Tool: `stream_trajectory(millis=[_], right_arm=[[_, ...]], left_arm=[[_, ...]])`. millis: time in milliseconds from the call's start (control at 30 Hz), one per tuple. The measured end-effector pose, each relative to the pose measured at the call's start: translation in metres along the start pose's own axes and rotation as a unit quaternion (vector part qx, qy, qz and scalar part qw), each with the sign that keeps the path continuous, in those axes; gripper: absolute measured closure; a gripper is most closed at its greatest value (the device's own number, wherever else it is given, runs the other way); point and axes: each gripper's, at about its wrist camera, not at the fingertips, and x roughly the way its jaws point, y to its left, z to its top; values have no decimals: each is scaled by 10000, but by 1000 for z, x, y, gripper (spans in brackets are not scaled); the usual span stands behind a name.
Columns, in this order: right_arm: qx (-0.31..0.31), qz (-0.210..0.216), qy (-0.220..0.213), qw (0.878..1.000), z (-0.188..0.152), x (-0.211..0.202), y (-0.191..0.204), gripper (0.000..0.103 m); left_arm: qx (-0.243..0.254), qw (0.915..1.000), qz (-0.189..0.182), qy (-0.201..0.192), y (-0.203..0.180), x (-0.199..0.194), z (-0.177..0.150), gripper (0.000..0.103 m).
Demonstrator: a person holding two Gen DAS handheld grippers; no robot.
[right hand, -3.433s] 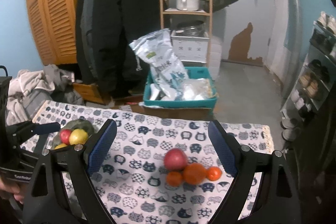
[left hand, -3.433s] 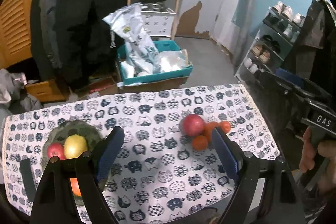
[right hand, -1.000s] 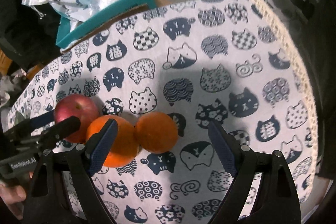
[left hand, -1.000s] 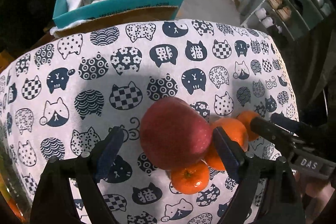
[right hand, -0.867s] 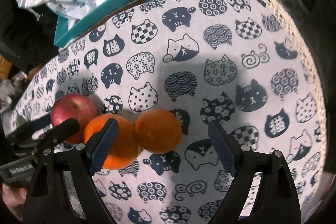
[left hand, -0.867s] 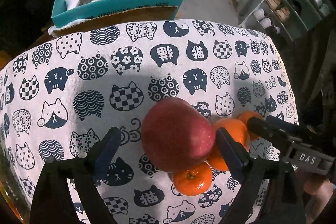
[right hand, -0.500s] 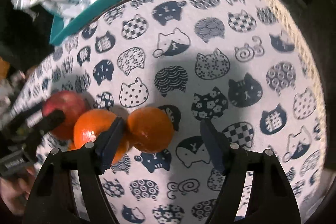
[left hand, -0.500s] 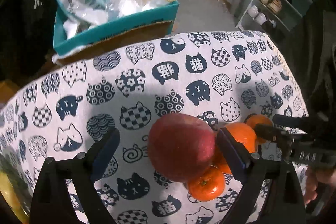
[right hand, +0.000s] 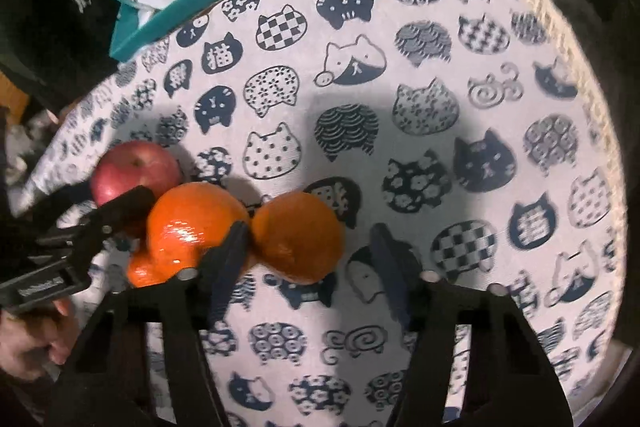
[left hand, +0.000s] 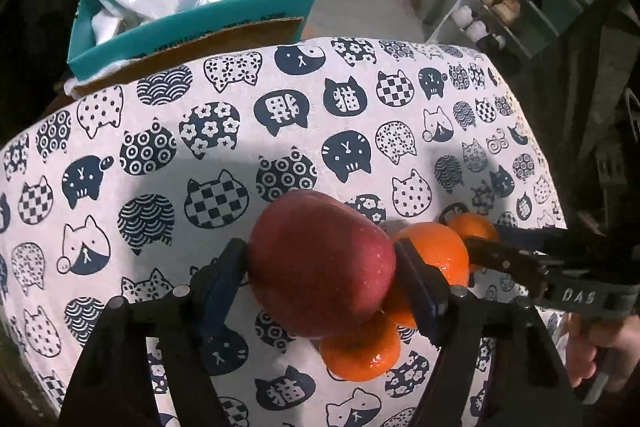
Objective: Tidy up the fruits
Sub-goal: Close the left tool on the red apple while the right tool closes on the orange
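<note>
My left gripper tips steeply down, its jaws closing against the red apple on the counter. Right of the apple, my right gripper tilts likewise, jaws closing around an orange, the right pad not quite touching.

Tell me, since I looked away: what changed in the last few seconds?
Both grippers came down to the fruit pile. The left gripper is closing, pads against the round red apple; the right gripper is closing around a round orange, one pad apart. Fruits and cat-print tablecloth stayed put.
</note>
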Motion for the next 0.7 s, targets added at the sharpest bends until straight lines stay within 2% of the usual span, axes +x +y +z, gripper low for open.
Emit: stream_trajectory(millis=[133, 200, 433, 567, 700], right_arm=[[347, 429, 39, 9985, -2, 1, -12, 55], [329, 421, -16, 9986, -2, -2, -10, 56], [-380, -359, -321, 9981, 2, -15, 18, 56], [-855, -860, -492, 9914, 2, -21, 33, 56], [-1100, -1144, -466, 9862, 2, -13, 40, 56]], left_arm=[[43, 10000, 22, -23, 0, -2, -2, 27], [125, 9998, 170, -43, -1, -4, -3, 27], [193, 9986, 492, -76, 7, -15, -11, 27], [199, 9976, 652, -85, 13, -29, -18, 27], [184, 9966, 807, -9, 20, -36, -27, 27]])
